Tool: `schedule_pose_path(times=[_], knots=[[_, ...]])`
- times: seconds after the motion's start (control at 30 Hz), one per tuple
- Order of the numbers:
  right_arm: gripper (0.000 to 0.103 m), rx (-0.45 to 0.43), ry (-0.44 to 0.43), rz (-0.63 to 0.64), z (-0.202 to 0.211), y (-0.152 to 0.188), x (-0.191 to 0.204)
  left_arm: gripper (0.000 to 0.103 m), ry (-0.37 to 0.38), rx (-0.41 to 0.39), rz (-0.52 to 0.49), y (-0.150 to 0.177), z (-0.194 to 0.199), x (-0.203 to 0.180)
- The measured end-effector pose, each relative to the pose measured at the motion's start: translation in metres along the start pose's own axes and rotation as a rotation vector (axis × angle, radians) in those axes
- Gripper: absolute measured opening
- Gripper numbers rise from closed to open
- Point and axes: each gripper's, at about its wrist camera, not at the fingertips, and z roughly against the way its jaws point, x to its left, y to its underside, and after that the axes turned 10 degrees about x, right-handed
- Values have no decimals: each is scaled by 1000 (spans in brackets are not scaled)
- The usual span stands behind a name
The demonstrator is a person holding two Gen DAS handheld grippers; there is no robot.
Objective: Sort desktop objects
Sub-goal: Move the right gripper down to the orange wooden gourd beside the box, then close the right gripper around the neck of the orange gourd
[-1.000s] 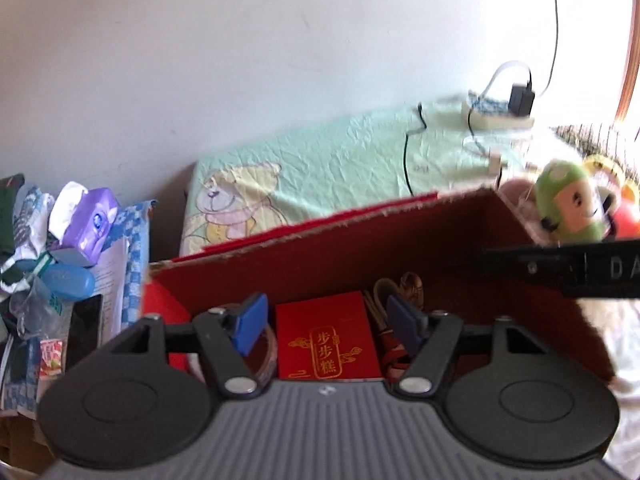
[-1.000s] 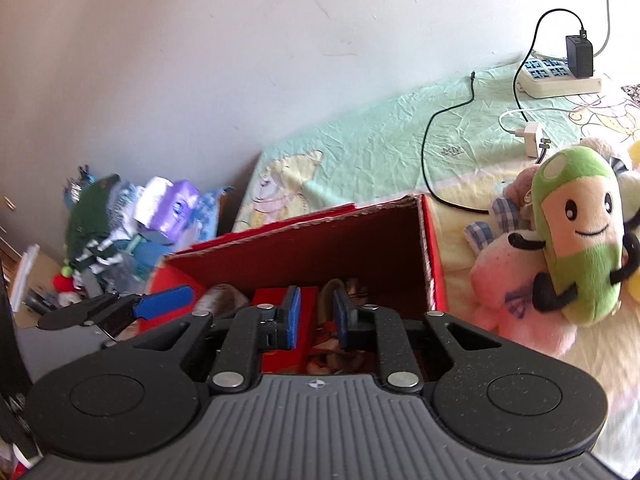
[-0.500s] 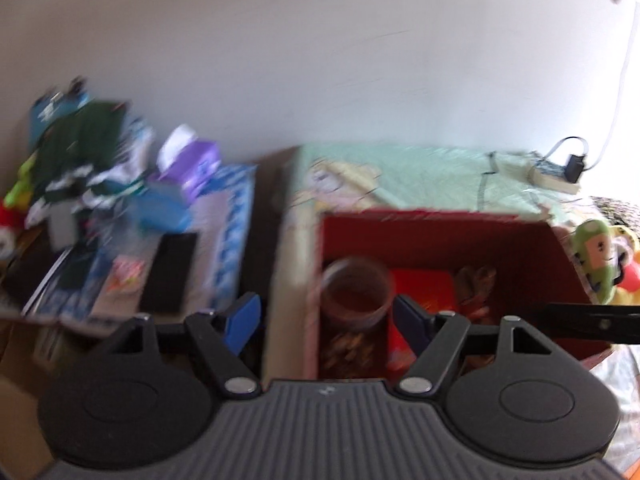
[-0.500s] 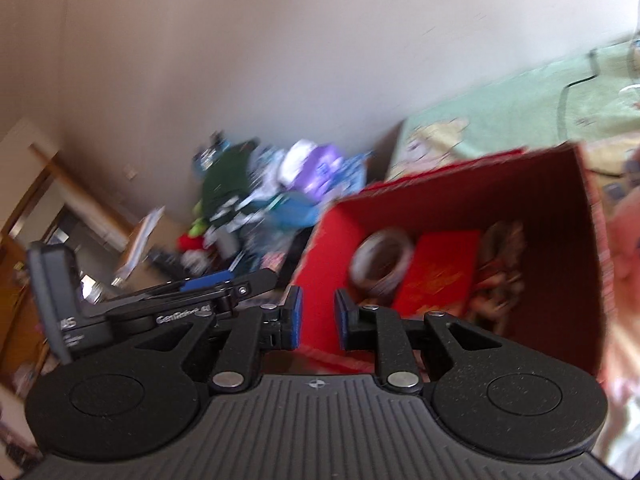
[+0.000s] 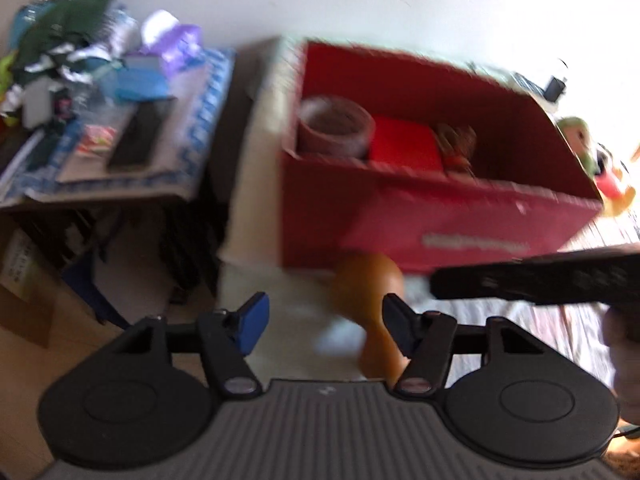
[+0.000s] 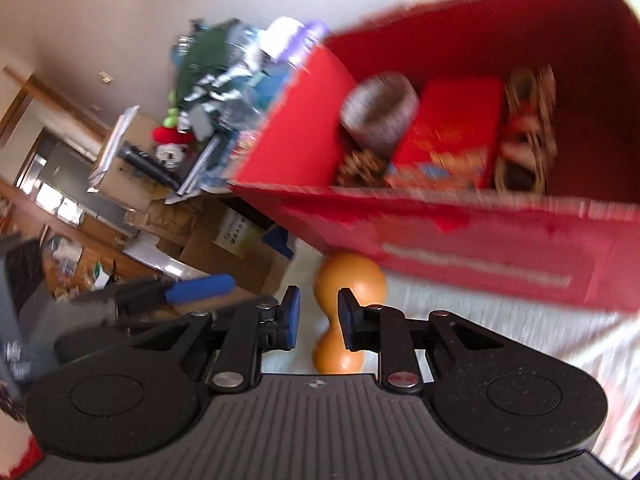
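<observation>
The right tongs are standing narrowly parted, empty, their pads flanking the waist of an orange peanut-shaped massage ball that is lying on the pale bed sheet just in front of the red cardboard box; the left tongs are gaping wide, empty, with the ball showing by their right finger. Closing off-centre is likely squirting the smooth ball sideways or under the box edge, and two tools converging are risking a collision. Motion blur is smearing everything; the ball's lower lobe is hiding behind the tool body, and the box's contents, a tape roll and a red packet, are barely reading
</observation>
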Motion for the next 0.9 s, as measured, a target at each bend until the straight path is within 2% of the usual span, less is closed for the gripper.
schedule_pose_path(times=[0.17,0.37,0.5,0.7,0.8,0.9], knots=[[28,31,11,-77,-20,8,-13,61,-14,48,-76,7,-29,-16],[30,39,27,-97,-31,11,-14,55,26,79,-121,3,-45,-16],[40,40,11,-107,-40,12,-14,55,39,96,-141,0,-55,-16],[49,40,-14,-147,-45,12,-18,52,90,125,-132,-1,-64,-5],[54,44,-17,-158,-46,14,-21,47,115,140,-121,-1,-69,-4],[59,44,-25,-169,-46,16,-23,43,103,134,-147,1,-71,-11]])
